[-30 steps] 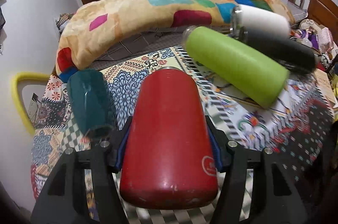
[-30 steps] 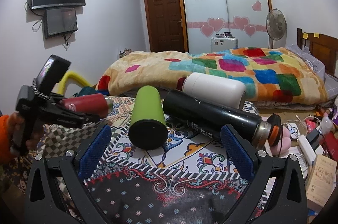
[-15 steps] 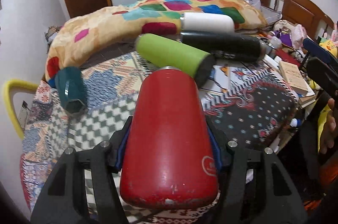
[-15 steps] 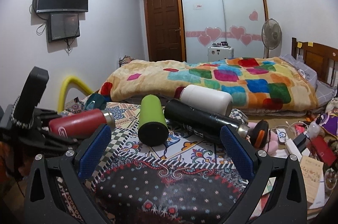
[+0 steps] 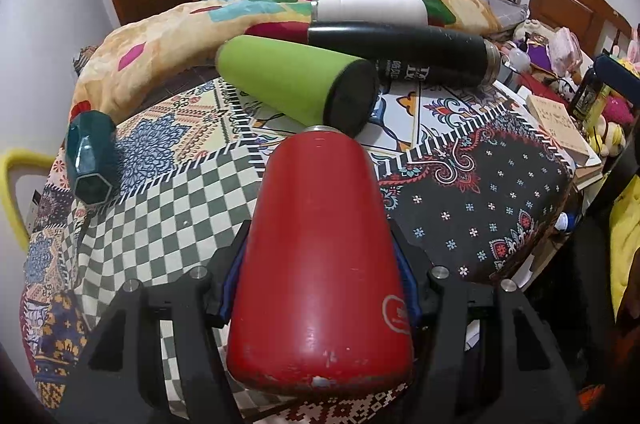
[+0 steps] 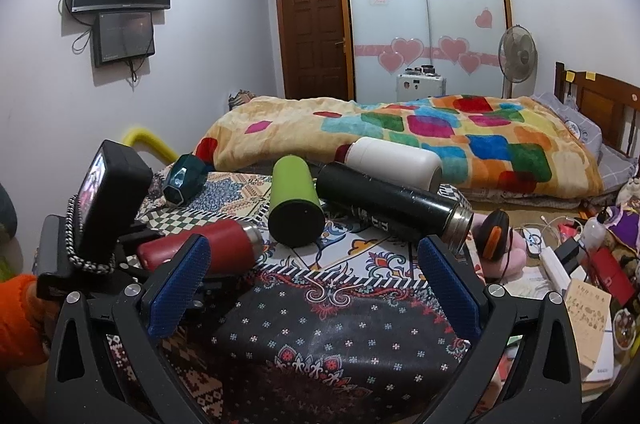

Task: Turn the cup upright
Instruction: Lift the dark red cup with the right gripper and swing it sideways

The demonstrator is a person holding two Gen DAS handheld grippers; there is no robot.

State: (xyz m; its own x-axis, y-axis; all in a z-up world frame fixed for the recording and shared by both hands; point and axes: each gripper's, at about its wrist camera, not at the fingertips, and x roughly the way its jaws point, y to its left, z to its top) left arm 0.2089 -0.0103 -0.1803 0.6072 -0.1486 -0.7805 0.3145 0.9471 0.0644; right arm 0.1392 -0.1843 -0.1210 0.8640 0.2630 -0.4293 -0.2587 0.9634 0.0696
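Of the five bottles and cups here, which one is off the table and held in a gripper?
The red bottle, clamped between the left gripper's fingers; the green, black, white and teal ones lie on the cloth.

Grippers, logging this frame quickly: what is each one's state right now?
Left gripper: closed on the red metal bottle, held lying on its side.
Right gripper: open, holding nothing.

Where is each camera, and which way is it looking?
Left wrist: sits on the left gripper, looking along the red cup it clamps, across the table toward the bed; its own fingers show.
Right wrist: sits on the open right gripper, looking over the table at the bed and door; its blue pads and the left gripper show.
Both see: red, green cup, black flask, white cup, teal cup.
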